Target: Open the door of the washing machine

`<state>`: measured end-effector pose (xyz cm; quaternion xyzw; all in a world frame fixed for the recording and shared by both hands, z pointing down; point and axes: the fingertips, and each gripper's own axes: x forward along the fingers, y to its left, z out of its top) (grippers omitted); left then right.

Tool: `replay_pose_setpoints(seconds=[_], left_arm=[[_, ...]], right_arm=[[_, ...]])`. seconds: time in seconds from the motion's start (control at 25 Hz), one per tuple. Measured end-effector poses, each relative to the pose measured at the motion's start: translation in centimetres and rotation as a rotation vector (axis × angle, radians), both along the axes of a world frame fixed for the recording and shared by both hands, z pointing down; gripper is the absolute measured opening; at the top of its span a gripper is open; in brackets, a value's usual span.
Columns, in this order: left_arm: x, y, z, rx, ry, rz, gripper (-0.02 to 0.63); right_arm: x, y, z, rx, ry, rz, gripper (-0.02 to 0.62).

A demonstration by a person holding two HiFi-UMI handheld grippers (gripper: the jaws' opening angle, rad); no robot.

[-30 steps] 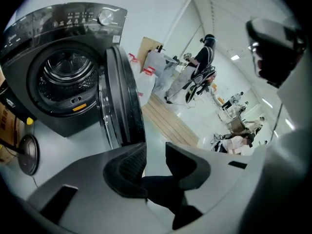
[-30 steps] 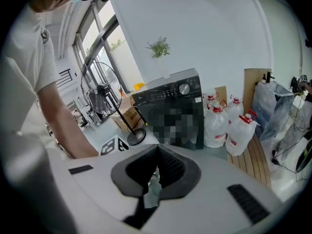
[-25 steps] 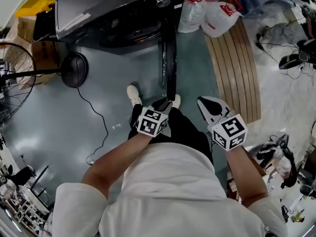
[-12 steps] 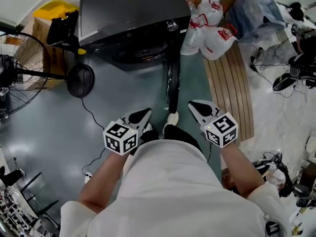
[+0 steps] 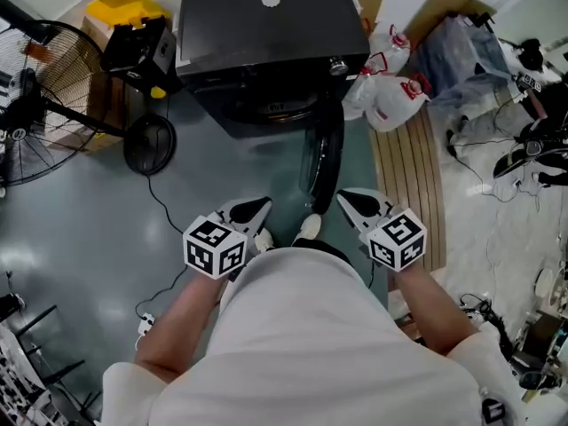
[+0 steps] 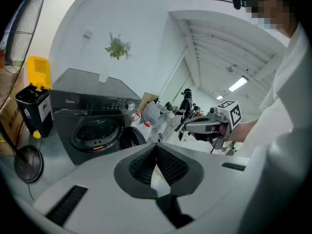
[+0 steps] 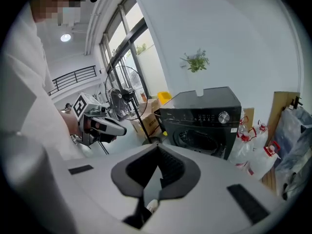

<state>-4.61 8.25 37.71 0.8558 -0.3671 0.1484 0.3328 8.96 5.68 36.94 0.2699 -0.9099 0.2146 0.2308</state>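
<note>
1. The washing machine (image 5: 266, 51) stands at the upper centre of the head view. Its door (image 5: 321, 162) already juts out from the right side of the front, seen edge-on and running down toward mid frame, and the drum opening (image 5: 271, 109) lies bare
2. We judge the opening itself to be done, so the step in hand is to stand clear without disturbing the door
3. To do that well, we would keep both tools off the door's near edge, which sits between them in the picture. We would also avoid brushing it with an arm or a knee, since a light door may swing back
4. The left gripper (image 5: 263, 205) has its jaws pressed together with nothing held between them
5. The right gripper (image 5: 348, 198) looks the same in its own view: pads meeting at the tip, empty
6. Both forearms reach forward from the torso at the lower frame, side by side. The grippers tilt downward toward the machine with marker cubes uppermost, each apart from the door
</note>
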Motion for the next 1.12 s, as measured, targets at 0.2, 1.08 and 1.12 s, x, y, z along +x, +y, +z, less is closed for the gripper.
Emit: replay_pose_setpoints(seconds=[0.2,1.08,1.12], left_arm=[[-1.2,1.1,0.0,0.012,0.003,0.020,0.016],[-1.9,1.5,2.3,0.004,-0.032,0.007,0.017],[-1.5,0.9,2.1,0.006,-0.037,-0.012,0.017]], right_arm=[[-1.8,1.2,-0.4,0.012,0.020,0.000,0.008],[-1.3,2.1,0.1,0.025,0.032,-0.013,0.006],[-1.1,1.4,-0.1,0.029,0.028,-0.031,0.006]])
